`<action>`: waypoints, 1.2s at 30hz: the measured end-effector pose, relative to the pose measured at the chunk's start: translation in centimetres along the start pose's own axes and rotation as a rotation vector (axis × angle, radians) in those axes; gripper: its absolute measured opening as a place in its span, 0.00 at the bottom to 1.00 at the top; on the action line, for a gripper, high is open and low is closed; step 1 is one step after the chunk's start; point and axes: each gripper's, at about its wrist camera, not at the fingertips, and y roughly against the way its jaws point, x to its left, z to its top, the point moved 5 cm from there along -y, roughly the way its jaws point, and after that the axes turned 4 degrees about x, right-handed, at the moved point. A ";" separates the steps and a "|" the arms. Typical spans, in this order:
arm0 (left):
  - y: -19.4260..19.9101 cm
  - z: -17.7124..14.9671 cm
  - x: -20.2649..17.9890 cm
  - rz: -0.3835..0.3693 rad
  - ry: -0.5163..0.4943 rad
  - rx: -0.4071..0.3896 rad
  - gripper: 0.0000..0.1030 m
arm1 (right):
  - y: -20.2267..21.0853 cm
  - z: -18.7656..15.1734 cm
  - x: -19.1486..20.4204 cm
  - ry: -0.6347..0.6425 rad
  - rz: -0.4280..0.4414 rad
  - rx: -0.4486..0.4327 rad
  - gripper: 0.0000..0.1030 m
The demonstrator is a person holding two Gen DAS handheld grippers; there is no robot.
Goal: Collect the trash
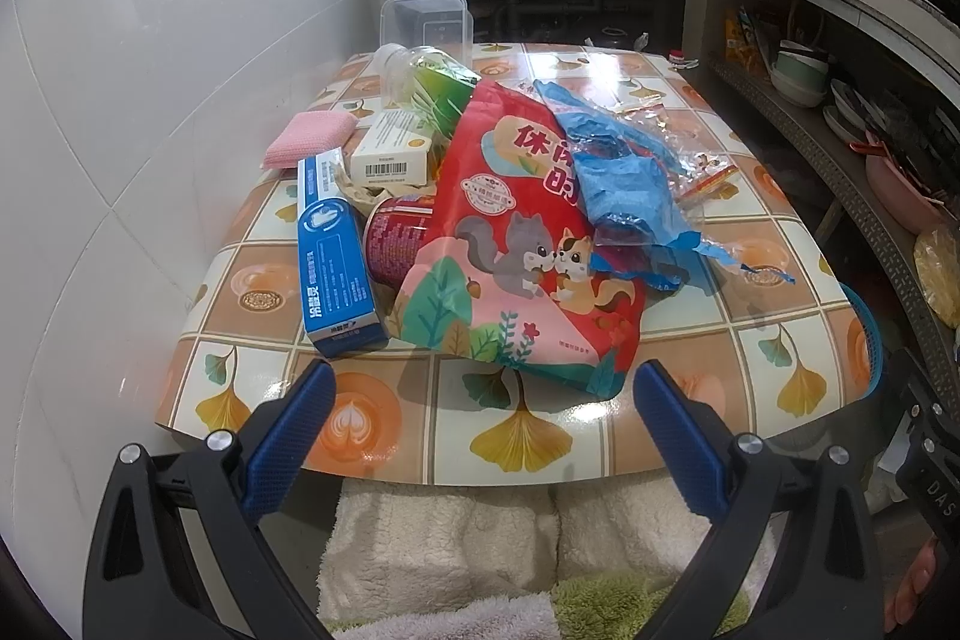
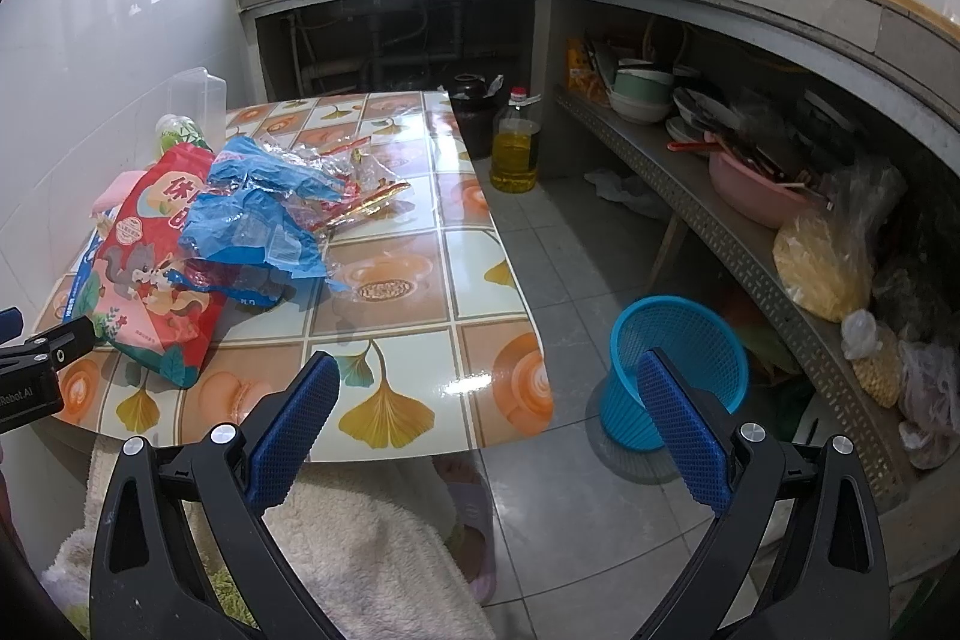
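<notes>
A pile of trash lies on the tiled table [image 1: 600,418]: a red squirrel snack bag [image 1: 516,244], crumpled blue wrappers [image 1: 624,184], a blue carton [image 1: 336,256], a red can [image 1: 396,238], a white box [image 1: 390,154] and a clear bottle [image 1: 420,82]. My left gripper [image 1: 483,382] is open and empty at the table's near edge, just short of the snack bag. My right gripper [image 2: 489,376] is open and empty above the table's near right corner [image 2: 510,400]. The snack bag [image 2: 150,280] and blue wrappers [image 2: 264,214] lie to its left. A blue mesh bin [image 2: 678,370] stands on the floor.
A pink sponge [image 1: 309,137] and a clear plastic tub [image 1: 426,19] sit behind the pile. An oil bottle [image 2: 515,148] stands on the floor past the table. Shelves with bowls and bags [image 2: 750,184] run along the right. White fleece [image 2: 360,538] lies below the table edge.
</notes>
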 end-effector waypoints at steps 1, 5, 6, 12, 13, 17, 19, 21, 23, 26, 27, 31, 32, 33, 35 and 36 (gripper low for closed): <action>0.0 0.0 0.0 -0.001 0.000 0.000 0.95 | 0.0 0.0 0.0 0.000 0.000 0.000 0.92; 0.0 0.0 0.0 -0.001 0.000 0.000 0.95 | 0.0 0.0 0.0 0.002 -0.001 -0.001 0.92; 0.0 0.0 0.0 -0.001 0.000 0.000 0.95 | 0.0 0.0 0.0 0.002 -0.001 0.000 0.93; 0.0 0.0 0.0 -0.001 0.000 -0.001 0.95 | 0.0 0.0 0.0 0.001 -0.002 -0.001 0.92; 0.0 0.0 0.0 -0.002 0.001 -0.001 0.95 | 0.0 0.0 0.0 0.001 -0.002 -0.001 0.92; 0.0 0.0 0.0 -0.002 0.002 0.000 0.95 | -0.1 0.0 0.1 0.002 -0.001 -0.001 0.93; 0.0 0.0 0.0 -0.002 0.002 0.000 0.95 | -0.1 0.1 0.1 0.002 -0.001 0.000 0.93; 0.0 0.0 0.0 -0.003 0.002 0.000 0.95 | -0.1 0.1 0.1 0.003 -0.002 -0.001 0.92; 0.0 0.0 0.0 -0.003 0.001 0.000 0.95 | -0.3 0.0 0.0 0.003 -0.002 0.000 0.92; 0.0 0.0 0.0 -0.003 0.001 -0.001 0.95 | 0.0 0.2 0.1 -0.001 -0.001 0.002 0.92; 0.0 0.0 0.0 -0.003 0.001 -0.001 0.95 | 0.0 0.2 0.1 -0.001 -0.001 0.003 0.92; 0.0 0.0 0.0 -0.002 0.000 0.002 0.95 | 0.0 0.1 0.0 -0.003 -0.001 0.005 0.92; 0.0 0.0 0.0 -0.002 0.001 0.003 0.95 | -0.1 0.0 0.1 -0.002 -0.001 0.004 0.92; 0.0 0.0 0.0 -0.001 0.002 0.003 0.95 | -0.1 0.1 0.1 -0.004 0.001 0.003 0.92; -0.2 0.1 -0.2 -0.001 0.002 0.003 0.95 | -0.2 0.1 0.2 -0.001 -0.001 0.005 0.92; -0.2 0.1 -0.2 0.000 0.002 0.003 0.95 | -0.2 0.2 0.2 -0.002 0.002 0.005 0.92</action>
